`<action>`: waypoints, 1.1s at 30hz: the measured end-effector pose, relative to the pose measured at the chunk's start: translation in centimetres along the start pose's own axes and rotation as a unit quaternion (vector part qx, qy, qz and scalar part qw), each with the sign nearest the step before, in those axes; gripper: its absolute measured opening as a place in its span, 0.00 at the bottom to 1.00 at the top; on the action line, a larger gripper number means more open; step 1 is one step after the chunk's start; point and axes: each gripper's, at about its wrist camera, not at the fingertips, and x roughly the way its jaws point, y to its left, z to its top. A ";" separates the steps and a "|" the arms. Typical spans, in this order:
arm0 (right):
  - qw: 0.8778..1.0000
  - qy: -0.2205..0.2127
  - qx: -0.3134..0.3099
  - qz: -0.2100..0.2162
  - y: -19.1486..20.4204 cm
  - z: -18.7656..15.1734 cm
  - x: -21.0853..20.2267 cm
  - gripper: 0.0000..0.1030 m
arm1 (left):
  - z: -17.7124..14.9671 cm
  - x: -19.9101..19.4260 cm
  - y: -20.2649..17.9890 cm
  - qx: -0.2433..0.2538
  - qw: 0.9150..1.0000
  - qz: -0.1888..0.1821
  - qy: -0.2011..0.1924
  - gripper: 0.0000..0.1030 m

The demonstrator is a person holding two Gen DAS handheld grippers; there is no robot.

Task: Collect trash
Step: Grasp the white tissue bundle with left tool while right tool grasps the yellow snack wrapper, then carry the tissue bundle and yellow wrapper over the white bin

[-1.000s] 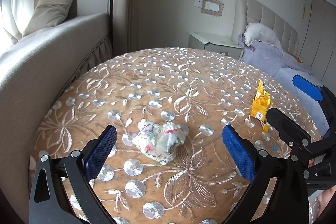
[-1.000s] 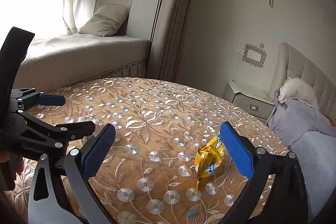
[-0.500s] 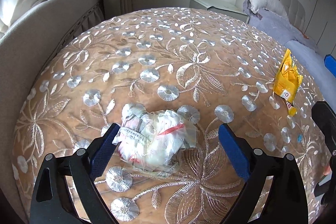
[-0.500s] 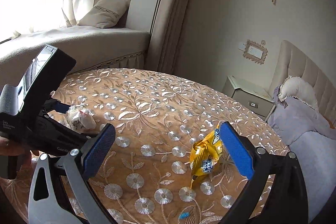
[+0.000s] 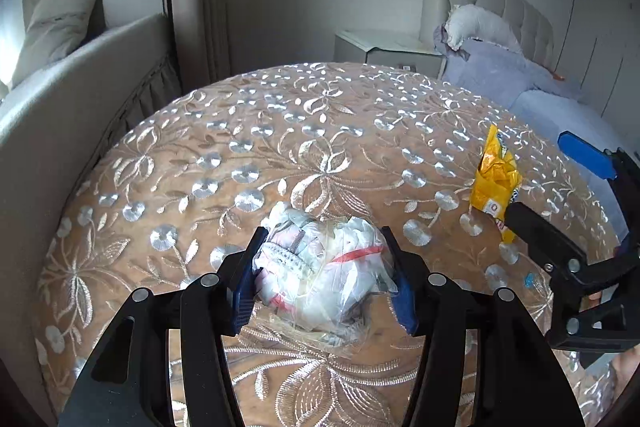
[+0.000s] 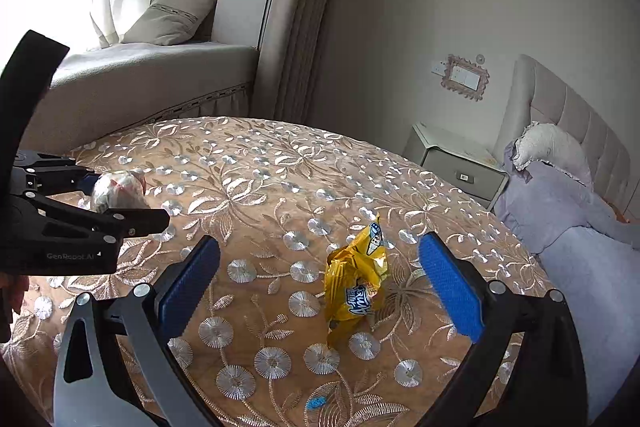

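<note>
The left claw (image 5: 324, 275) is closed in on a crumpled clear plastic bag (image 5: 324, 271) stuffed with white and pink scraps, its 2 blue pads (image 5: 242, 301) pressing the bundle from either side. The bag sits near the front of a round worktop (image 5: 280, 155) covered with a tan cloth embroidered in silver flowers and leaves; whether the bundle is lifted off the cloth or resting on it I cannot tell. From the right wrist view the same bundle (image 6: 118, 191) shows at the far left, gripped between the left claw's black arms (image 6: 76, 223).

The right claw (image 6: 320, 287) is spread wide, hovering low over the cloth (image 6: 256, 187). Between its 2 blue pads (image 6: 450, 291) lies a crumpled yellow snack wrapper (image 6: 354, 287) with blue and white print, touching neither pad. In the left wrist view that wrapper (image 5: 494, 183) lies toward the right side of the worktop, well apart from the plastic bag, with the right claw (image 5: 556, 187) reaching in from the right edge, 1 finger in front of the wrapper's lower corner. A small blue scrap (image 6: 316, 403) lies on the cloth near the front, just below the wrapper.

Beyond the worktop stand a pale bedside cabinet (image 6: 456, 163), a bed with a padded headboard (image 6: 568, 123) and lilac bedding (image 6: 560, 203), and a window seat with a cushion (image 6: 172, 15).
</note>
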 end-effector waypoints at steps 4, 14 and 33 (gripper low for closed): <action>1.000 0.025 0.012 -0.010 -1.0 -0.6 1.4 0.96 | 0.7 -1.6 -1.7 0.009 0.999 -0.016 -0.026 0.53; 0.993 0.109 0.032 -0.010 -2.3 -1.1 5.7 0.60 | 0.5 -2.4 -4.1 0.023 0.998 -0.033 -0.041 0.53; 1.000 -0.001 0.019 -0.002 -2.6 -0.8 -10.4 0.16 | -0.2 -10.0 -8.8 0.060 0.993 -0.039 -0.096 0.53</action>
